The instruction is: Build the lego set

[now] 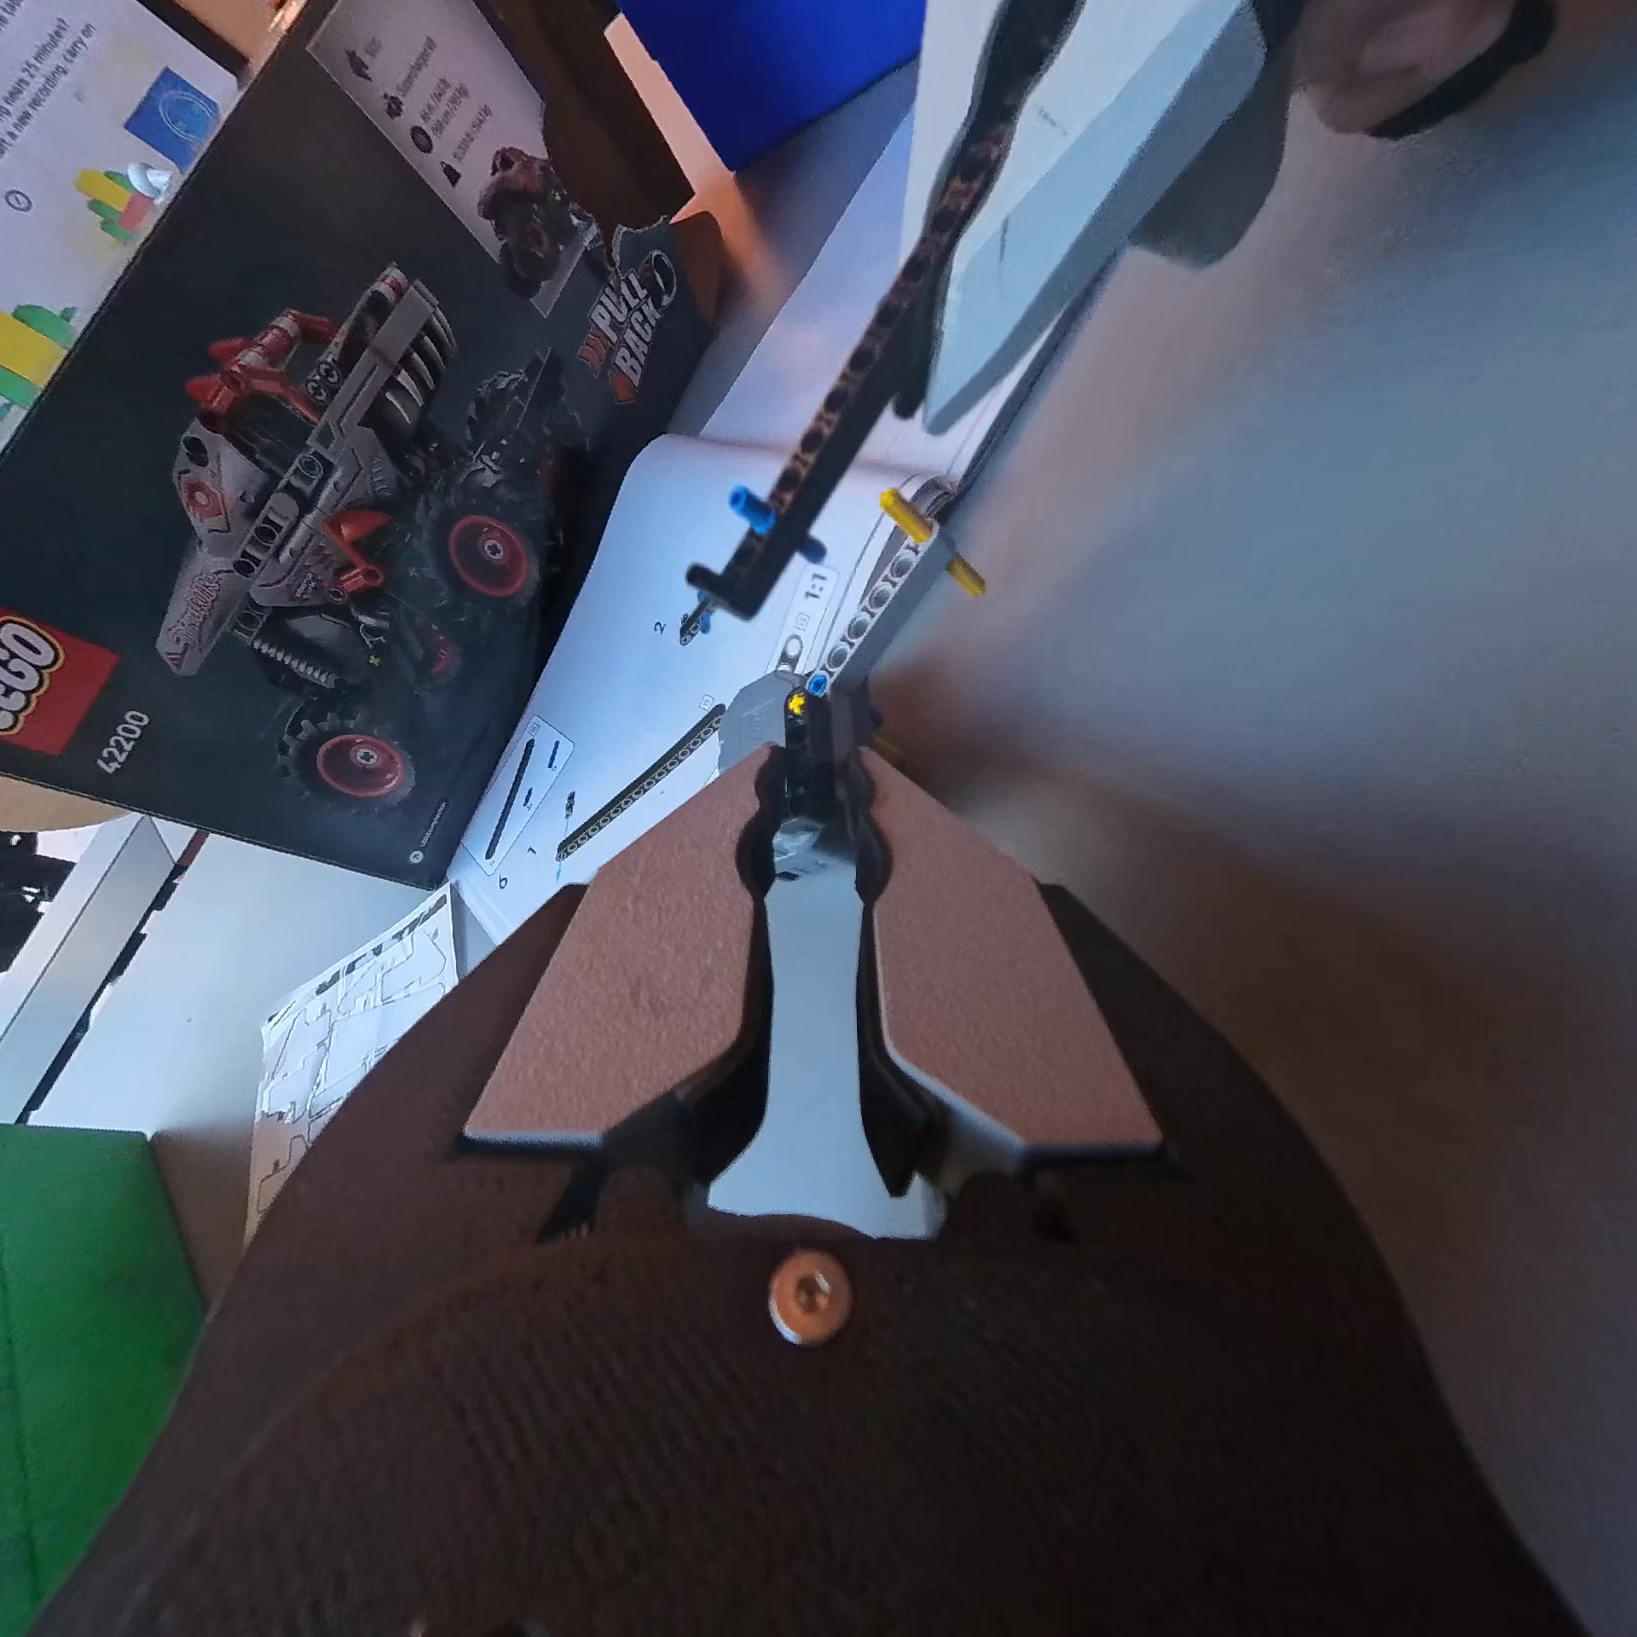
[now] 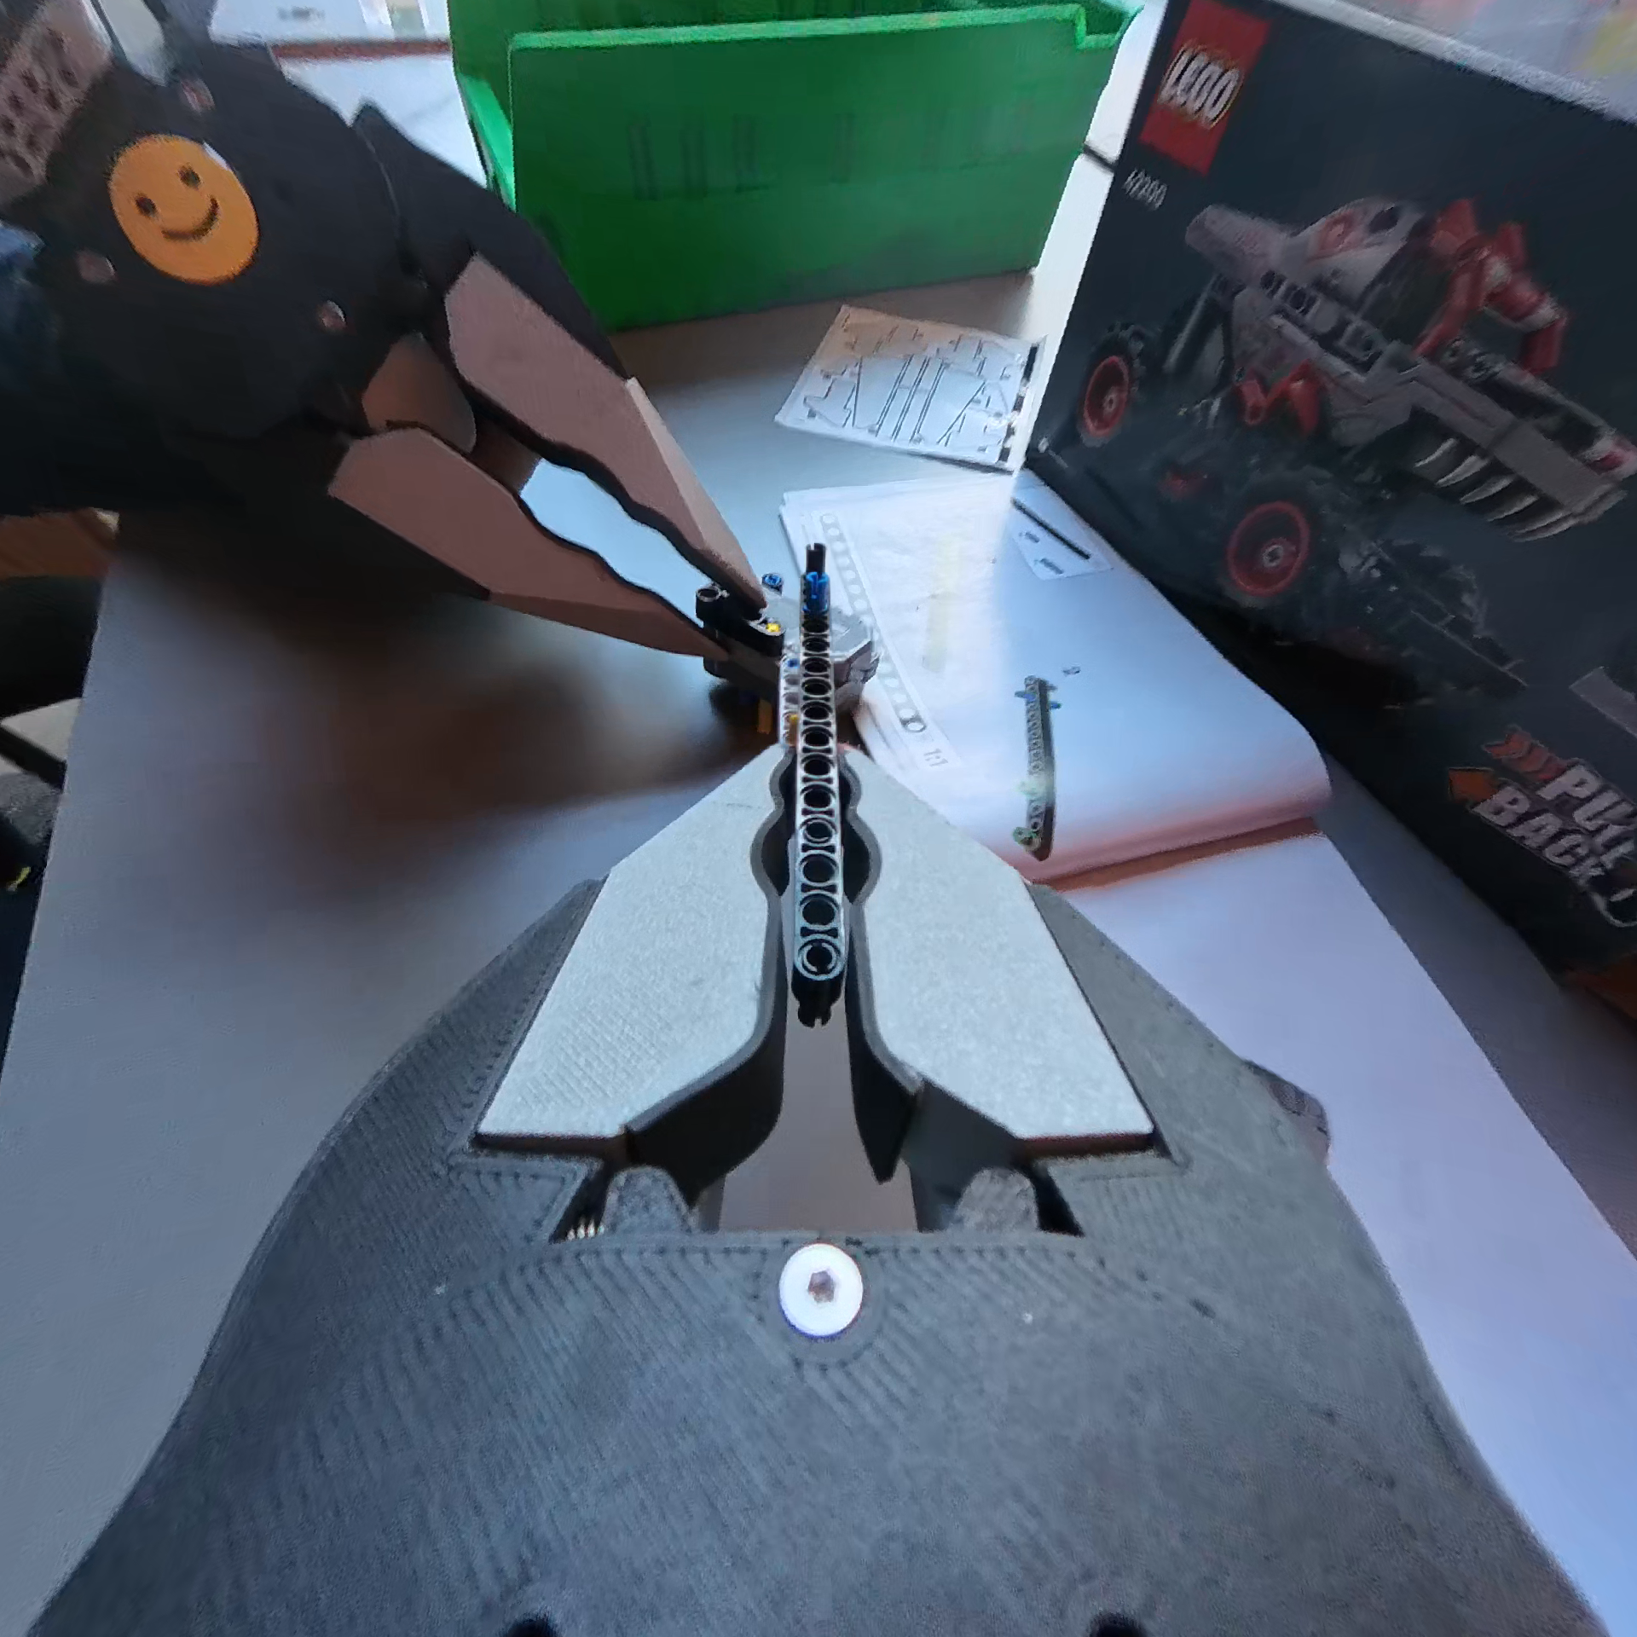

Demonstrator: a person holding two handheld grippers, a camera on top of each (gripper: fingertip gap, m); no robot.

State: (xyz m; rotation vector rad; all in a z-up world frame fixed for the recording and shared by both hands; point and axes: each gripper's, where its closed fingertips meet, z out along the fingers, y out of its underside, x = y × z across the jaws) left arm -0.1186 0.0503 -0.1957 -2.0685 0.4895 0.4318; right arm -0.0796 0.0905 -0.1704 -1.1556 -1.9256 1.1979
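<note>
**Joining a long beam to the held sub-assembly**

Two hand-held grippers meet over a grey table (image 2: 266, 797), with an open booklet (image 2: 1152, 709) lying under and beside them.

The left gripper (image 1: 810, 779) is closed on a small sub-assembly (image 1: 810, 735) of dark and grey pieces, with a grey beam (image 1: 886, 593) reaching away from it. A yellow axle (image 1: 930, 540) crosses that beam's far end. The sub-assembly sits low, at or just above the booklet's edge; contact cannot be told.

The right gripper (image 2: 819, 797) is clamped along a long black beam (image 2: 815, 797), which runs forward between its fingers. The beam carries a blue pin (image 1: 753, 509) and a black pin (image 1: 709, 580) near its free end. From the right wrist view, that end lies right over the sub-assembly; from the left, it hangs above and apart from the grey beam.

The step in hand seems to be fixing the black beam onto the sub-assembly. The next move likely calls for lining the pins up with open holes, then pressing the two together while the left gripper holds firm.

A set box (image 2: 1373, 443) stands nearby, with a green bin (image 2: 797, 177) and a loose sheet (image 2: 912, 390) behind.
</note>
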